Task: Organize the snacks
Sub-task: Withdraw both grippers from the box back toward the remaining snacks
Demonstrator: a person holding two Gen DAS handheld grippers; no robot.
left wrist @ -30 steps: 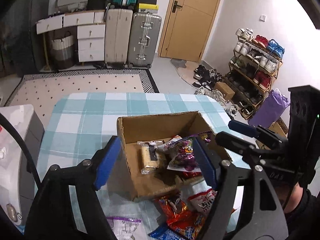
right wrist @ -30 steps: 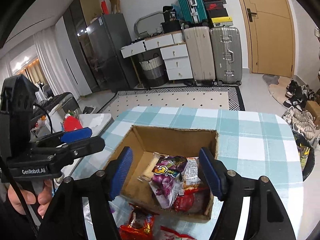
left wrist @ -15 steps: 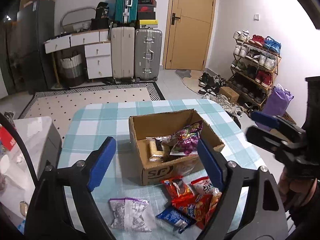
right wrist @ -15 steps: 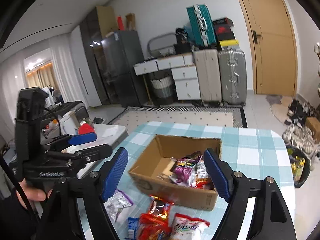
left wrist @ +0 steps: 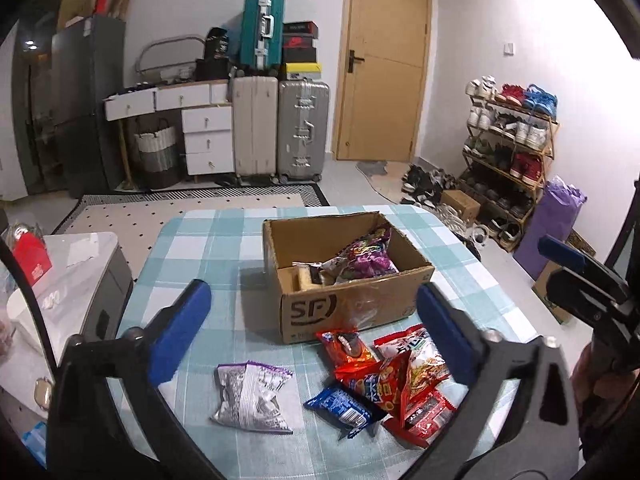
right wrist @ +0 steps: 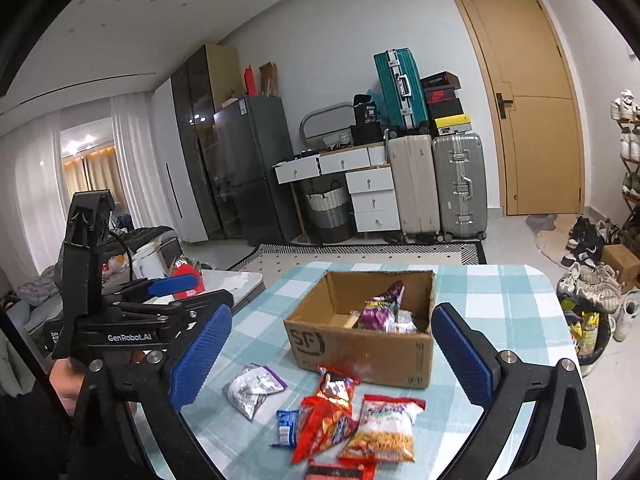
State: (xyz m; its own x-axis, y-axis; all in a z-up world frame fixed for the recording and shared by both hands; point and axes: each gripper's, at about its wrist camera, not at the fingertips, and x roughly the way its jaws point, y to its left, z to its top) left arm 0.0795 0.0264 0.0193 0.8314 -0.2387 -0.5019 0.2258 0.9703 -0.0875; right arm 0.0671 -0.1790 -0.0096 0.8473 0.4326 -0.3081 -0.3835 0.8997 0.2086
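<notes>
Both of your hand-held grippers hang above the near edge of the surface, angled down toward the snacks. Your left hand-held gripper and your right hand-held gripper have just been opening; each now stands spread wide with nothing between its blue pads. Your left hand grips its handle at the frame's edge.

Snacks sit in two places. Some lie in the cardboard box at the middle of the surface, its long axis running from near edge to far edge in the left view; a purple packet leans there, tip up. Just before the box, toward the near edge, lie a silver bag, a blue packet and overlapping red packets, fanned at mixed angles. Their print is too blurred to read, and the lowest one is cut off in the right view.
</notes>
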